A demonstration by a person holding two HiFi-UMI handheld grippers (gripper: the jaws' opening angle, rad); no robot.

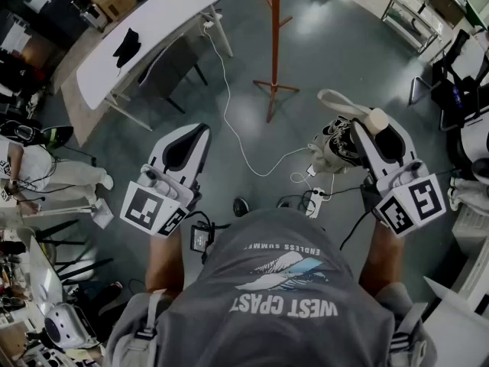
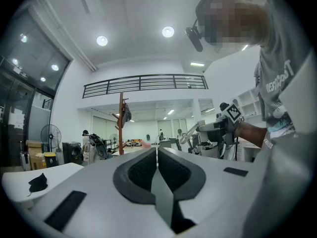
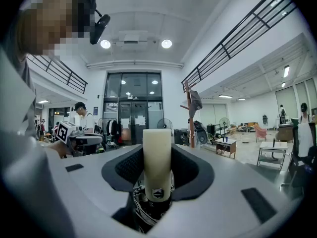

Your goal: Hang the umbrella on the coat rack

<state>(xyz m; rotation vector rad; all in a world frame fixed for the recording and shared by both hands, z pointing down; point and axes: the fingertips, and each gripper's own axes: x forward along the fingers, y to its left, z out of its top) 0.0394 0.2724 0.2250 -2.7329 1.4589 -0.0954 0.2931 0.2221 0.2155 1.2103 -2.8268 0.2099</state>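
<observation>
The white-and-black left gripper [image 1: 191, 134] sits at 9 o'clock in the head view, level, its fingers [image 2: 141, 170] pressed together, empty. The matching right gripper [image 1: 373, 128], at 3 o'clock, clamps a cream cylindrical umbrella handle [image 3: 157, 157].

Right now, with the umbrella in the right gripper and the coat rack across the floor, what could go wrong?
Tripping: a white cable snakes over the floor between the person and the reddish-brown wooden coat rack. Slipping or swinging: the right gripper clamps only the cream handle of the black-and-white patterned folded umbrella, whose bulk hangs free. Crowding: a dark garment already hangs on the rack.
</observation>
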